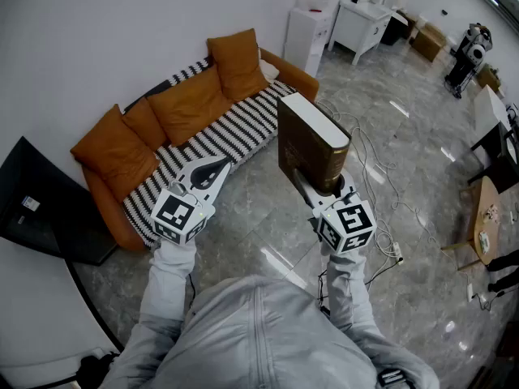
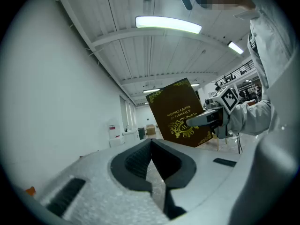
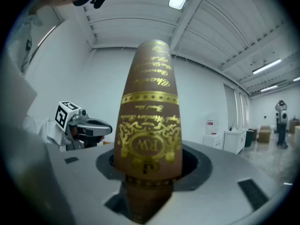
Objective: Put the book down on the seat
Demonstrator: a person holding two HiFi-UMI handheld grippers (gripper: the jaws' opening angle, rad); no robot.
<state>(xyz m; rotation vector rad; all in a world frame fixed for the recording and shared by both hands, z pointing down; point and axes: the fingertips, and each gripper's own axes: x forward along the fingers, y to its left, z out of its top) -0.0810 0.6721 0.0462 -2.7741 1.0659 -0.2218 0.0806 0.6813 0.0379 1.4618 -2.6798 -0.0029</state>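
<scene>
Grasped only at its bottom end by the right gripper (image 1: 323, 191), the upright book (image 1: 312, 140) may tip free short of the sofa seat (image 1: 223, 140); the left gripper (image 1: 212, 168) is clenched, empty.

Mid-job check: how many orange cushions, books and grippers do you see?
Orange cushions: 4
Book: 1
Grippers, left gripper and right gripper: 2
Total: 7
</scene>
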